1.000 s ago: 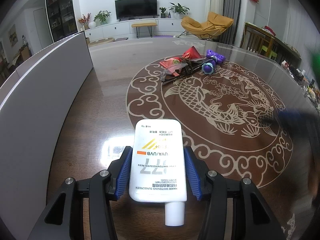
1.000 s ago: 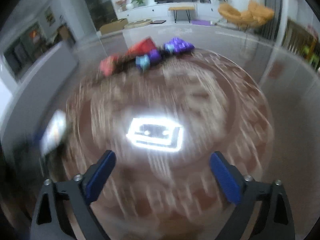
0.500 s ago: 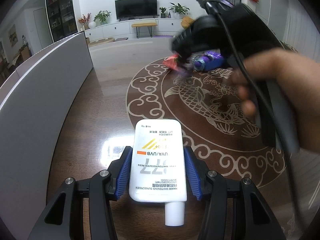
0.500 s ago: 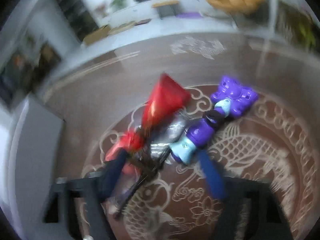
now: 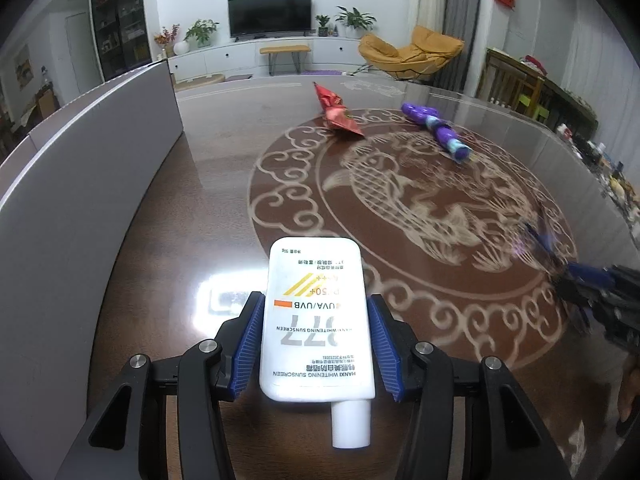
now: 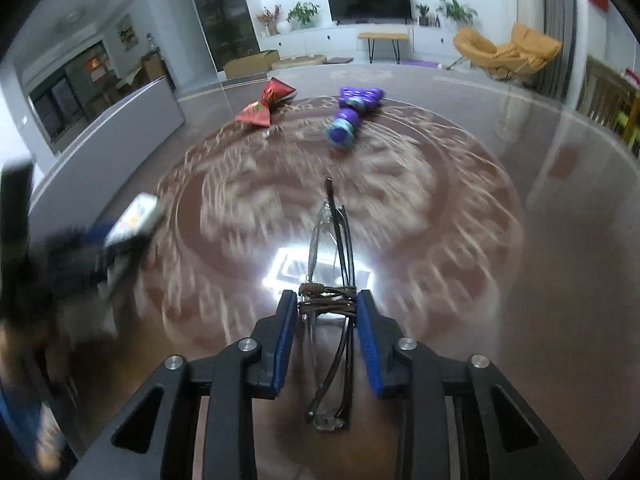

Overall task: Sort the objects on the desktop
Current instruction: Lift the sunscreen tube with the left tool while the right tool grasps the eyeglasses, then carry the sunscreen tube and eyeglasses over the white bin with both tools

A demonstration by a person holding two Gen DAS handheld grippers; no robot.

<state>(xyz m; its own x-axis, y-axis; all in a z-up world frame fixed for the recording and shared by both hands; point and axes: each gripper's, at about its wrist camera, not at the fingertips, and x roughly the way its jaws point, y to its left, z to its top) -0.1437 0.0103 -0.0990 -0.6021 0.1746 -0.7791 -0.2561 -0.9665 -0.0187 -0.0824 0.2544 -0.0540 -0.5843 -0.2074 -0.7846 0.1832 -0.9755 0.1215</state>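
Observation:
My left gripper point(image 5: 316, 320) is shut on a white sunscreen tube point(image 5: 316, 320), cap toward the camera, held low over the dark table point(image 5: 160, 240). My right gripper point(image 6: 326, 312) is shut on folded glasses point(image 6: 330, 248) with a brown cord wound around them, held above the table. It shows blurred at the right edge of the left wrist view point(image 5: 592, 280). A red snack packet point(image 5: 340, 116) and a purple toy point(image 5: 440, 128) lie at the far side of the table; both also show in the right wrist view, the packet point(image 6: 264, 106) left of the toy point(image 6: 352, 112).
A grey panel point(image 5: 80, 184) runs along the table's left side. The table top carries a round fish pattern point(image 5: 400, 208). Clutter lies past the far right edge point(image 5: 600, 156). A living room with TV and yellow chair lies beyond.
My right gripper went to the far pile, shut on the glasses and carried them back toward the near right. The packet and toy shifted. My left gripper held still with the tube.

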